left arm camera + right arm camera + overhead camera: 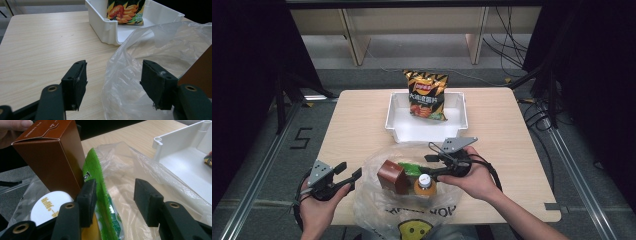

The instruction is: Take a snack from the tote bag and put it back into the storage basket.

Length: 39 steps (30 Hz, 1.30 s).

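A clear plastic bag [412, 195] lay on the near edge of the wooden table [357, 120], and everything else sat in relation to it. Inside the bag stood a brown carton [393, 176], upright, with a green packet [414, 169] just behind it and a bottle [424, 184] with a white cap to its right, touching or nearly touching the carton. The cap carried printed characters, too small to read. The front of the bag bore dark lettering that seemed to end in "HOP", above a yellow smiley face [414, 229].

Beyond the bag, a white tray [459, 117] held a black-and-yellow chip bag [426, 95] leaning on its far wall, with a red-and-yellow Lay's-style logo and white characters beneath.

The right gripper [432, 165] hovered over the bag's mouth, jaws spread and holding nothing; in the right gripper view [115, 202] the green packet's serrated edge ran up between them, close against one jaw. The left gripper [351, 172] sat just left of the bag, jaws likewise apart, the bag's crumpled rim lying between them in the left gripper view [113, 82] without being pinched.
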Tool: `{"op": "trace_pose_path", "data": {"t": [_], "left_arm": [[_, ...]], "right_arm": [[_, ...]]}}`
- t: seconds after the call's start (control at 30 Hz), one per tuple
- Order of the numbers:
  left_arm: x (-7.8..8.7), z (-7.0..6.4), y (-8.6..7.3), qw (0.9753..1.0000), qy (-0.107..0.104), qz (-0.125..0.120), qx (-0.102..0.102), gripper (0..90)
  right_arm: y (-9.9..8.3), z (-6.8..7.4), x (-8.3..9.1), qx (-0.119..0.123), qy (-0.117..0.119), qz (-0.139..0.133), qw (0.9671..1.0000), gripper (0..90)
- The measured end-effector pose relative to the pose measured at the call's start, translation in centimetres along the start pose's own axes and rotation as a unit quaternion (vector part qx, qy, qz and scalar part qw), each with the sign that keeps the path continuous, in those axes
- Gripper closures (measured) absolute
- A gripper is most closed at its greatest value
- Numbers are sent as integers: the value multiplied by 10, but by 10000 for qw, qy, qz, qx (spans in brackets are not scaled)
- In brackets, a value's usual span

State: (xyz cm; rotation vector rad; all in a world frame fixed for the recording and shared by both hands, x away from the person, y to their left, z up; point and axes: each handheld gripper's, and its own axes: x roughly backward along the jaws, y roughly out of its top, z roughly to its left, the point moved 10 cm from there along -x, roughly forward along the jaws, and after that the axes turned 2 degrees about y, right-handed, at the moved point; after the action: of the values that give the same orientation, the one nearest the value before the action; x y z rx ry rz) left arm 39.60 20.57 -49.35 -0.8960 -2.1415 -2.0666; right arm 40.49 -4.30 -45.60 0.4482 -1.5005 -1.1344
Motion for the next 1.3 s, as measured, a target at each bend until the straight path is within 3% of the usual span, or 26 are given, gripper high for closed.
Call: {"op": "trace_pose_path", "data": {"t": [0.1,0.2,0.23,0.27,0.3,0.4,0.47,0.53,0.57,0.67,0.77,1.03,1.13,1.2,1.23,1.27,1.3], "left_arm": [[1,1,1,10000,0,-19,-9,372],[1,1,1,10000,5,-18,-10,371],[1,1,1,10000,6,-16,-6,371],[1,1,0,10000,4,-13,-13,371],[1,1,0,10000,3,-10,-14,371],[1,2,0,10000,9,-11,-9,371],[1,2,0,10000,18,-4,-9,371],[1,1,0,10000,6,-8,-19,371],[1,1,0,10000,10,-8,-20,371],[1,1,0,10000,11,-6,-24,371],[1,1,0,10000,3,0,-16,371],[0,2,0,10000,13,-1,-9,371],[-1,1,-1,10000,4,-4,15,371],[-1,1,-1,10000,7,-3,21,371],[0,1,-1,10000,6,-6,15,371],[0,1,0,10000,9,-8,13,371],[0,2,0,10000,16,-6,15,371]], "right_arm": [[-2,3,0,-98,63,52,9999,536],[-2,-2,-3,132,26,-17,9999,537],[-4,0,-2,-61,13,56,10000,538],[-5,-1,-3,-42,15,72,10000,539],[-5,-4,-4,152,-3,20,9999,540],[-8,-1,-3,-88,41,119,9999,541],[-7,-2,-3,-7,47,111,9999,542],[-7,-7,-3,40,-110,49,9999,543],[-7,-6,-2,-54,-72,72,9999,544],[-7,-8,-1,76,-73,87,9999,545],[-3,-7,0,-46,-143,-38,9999,537],[-5,-2,3,-3,71,57,10000,528],[-7,-2,4,74,17,63,10000,530],[-9,-1,5,-74,25,98,9999,530],[-9,-2,5,26,27,42,10000,530],[-11,-2,7,-69,-1,125,9999,530],[-9,-3,8,-12,8,45,10000,530]]}}
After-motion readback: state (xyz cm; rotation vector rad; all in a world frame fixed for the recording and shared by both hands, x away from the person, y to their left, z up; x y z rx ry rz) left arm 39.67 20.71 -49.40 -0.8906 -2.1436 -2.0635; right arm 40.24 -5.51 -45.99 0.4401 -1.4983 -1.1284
